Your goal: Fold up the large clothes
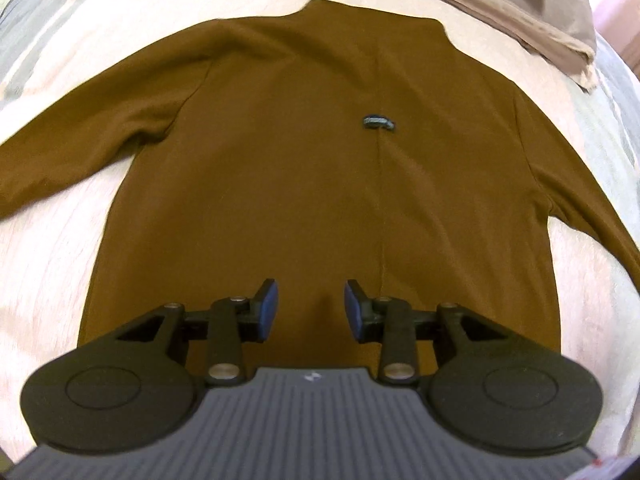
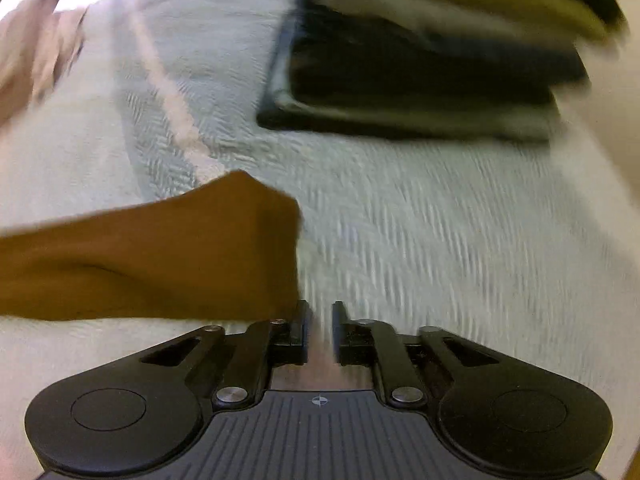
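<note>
Coat, brown and long-sleeved, is lying flat on the bed, spread out with its collar end far from the left wrist camera and its hem near. A seam is running down the middle of it, and a small dark loop is sitting on that seam about halfway up. One sleeve is stretching out to the left and the other is trailing off to the right edge of the view. A tan cloth is lying bunched at the far right, beyond the collar.

The left tool is hanging over the near hem with its blue-padded fingers spread apart and nothing between them; whether the tips are touching the fabric is hard to say.

In the right wrist view (which is blurred) a sleeve end is reaching in from the left and stopping just beside the right tool. That tool's fingers are standing a narrow gap apart, with only the pale woven bedcover showing between them, so they are gripping nothing; the left finger is right at the sleeve's near corner. A stack of dark folded clothes is lying on the bed at the far right, well apart from the sleeve. A pinkish cloth is showing at the far left.
</note>
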A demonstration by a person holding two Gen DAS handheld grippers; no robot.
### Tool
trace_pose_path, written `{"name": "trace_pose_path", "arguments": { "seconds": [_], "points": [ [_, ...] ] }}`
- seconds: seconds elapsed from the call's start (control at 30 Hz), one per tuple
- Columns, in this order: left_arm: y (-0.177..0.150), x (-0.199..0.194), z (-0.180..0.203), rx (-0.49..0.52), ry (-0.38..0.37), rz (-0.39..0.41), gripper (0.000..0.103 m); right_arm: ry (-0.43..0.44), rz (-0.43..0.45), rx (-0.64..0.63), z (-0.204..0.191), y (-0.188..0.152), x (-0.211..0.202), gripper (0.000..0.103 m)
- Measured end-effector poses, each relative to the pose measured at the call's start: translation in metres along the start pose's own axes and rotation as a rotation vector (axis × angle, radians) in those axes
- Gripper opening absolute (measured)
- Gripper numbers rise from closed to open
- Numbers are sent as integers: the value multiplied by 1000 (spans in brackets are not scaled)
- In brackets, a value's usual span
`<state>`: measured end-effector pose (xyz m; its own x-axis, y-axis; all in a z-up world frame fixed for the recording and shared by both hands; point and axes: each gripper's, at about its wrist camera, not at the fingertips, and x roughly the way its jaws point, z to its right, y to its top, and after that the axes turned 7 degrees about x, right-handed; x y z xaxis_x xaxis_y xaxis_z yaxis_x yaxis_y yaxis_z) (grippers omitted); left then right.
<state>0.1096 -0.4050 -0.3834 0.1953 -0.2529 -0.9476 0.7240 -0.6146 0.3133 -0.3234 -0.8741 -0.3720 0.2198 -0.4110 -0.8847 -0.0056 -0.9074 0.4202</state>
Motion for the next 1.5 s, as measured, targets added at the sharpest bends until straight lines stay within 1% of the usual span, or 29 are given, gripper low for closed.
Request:
{"name": "trace_pose_path", "arguments": {
  "seconds": [0.03,0.07,0.13,0.17,0.23,0.27,0.3,0.37,0.43,0.53,0.63,0.67,0.7,0.73,0.8,0.87,0.9,0.97,1.03,1.1,1.13,1.17,1.2,1.27,1.3,1.33,1.4,1.47,1.5],
  "points": [
    [-4,-4,-3,-13,1,2,31,79,3,126,10,5,-3,46],
    [-6,-6,-6,-22,2,4,31,178,5,276,27,6,-6,47],
    [-9,-11,-9,-37,5,9,31,277,-10,434,44,13,3,47],
    [-11,-14,-11,-42,4,12,31,304,-6,465,47,19,12,47],
    [-12,-16,-11,-46,3,20,31,284,24,469,52,32,29,47],
    [-12,-18,-10,-46,3,23,31,307,29,482,54,37,35,47],
    [-13,-20,-9,-41,1,26,31,372,30,506,57,44,41,47],
    [-16,-24,-8,-25,6,37,32,407,55,585,62,48,40,47],
    [-18,-27,-9,-25,14,37,33,525,109,657,72,45,35,47],
    [-21,-26,-10,-53,19,33,33,450,64,615,73,38,29,47],
    [-20,-20,-10,-82,6,31,33,485,-31,652,73,27,56,46],
    [-20,-18,-10,-86,2,29,33,490,-37,644,67,25,62,28],
    [-20,-15,-8,-83,2,26,33,471,-6,606,60,26,57,1],
    [-20,-15,-7,-75,9,22,33,481,54,541,53,28,43,1],
    [-22,-18,-6,-59,14,27,33,563,217,349,37,30,-5,1],
    [-25,-23,-9,-52,18,33,33,587,309,173,24,28,-45,1],
    [-27,-24,-10,-56,22,35,33,569,325,122,23,22,-54,1],
    [-30,-21,-13,-79,23,32,33,498,293,97,25,10,-44,1],
    [-33,-15,-13,-107,16,19,33,289,181,126,34,1,-7,2],
    [-37,-10,-11,-103,11,10,33,144,54,119,40,-5,29,10],
    [-39,-9,-11,-89,21,5,33,135,72,120,39,-6,26,12],
    [-41,-9,-11,-72,36,1,33,69,112,93,31,-6,17,23],
    [-44,-11,-14,-56,52,3,34,-54,171,32,18,-9,5,40],
    [-52,-17,-23,-45,79,7,36,-273,298,-86,-6,-15,-20,48],
    [-56,-19,-29,-47,88,9,36,-291,361,-164,-22,-25,-37,48],
    [-61,-23,-35,-48,96,18,36,-220,384,-221,-35,-35,-50,48],
    [-73,-27,-45,-33,117,31,36,34,326,-348,-62,-72,-75,48],
    [-87,-29,-52,2,124,42,36,298,155,-559,-101,-133,-90,48],
    [-97,-29,-56,22,125,44,36,428,59,-676,-121,-176,-101,48]
  ]
}}
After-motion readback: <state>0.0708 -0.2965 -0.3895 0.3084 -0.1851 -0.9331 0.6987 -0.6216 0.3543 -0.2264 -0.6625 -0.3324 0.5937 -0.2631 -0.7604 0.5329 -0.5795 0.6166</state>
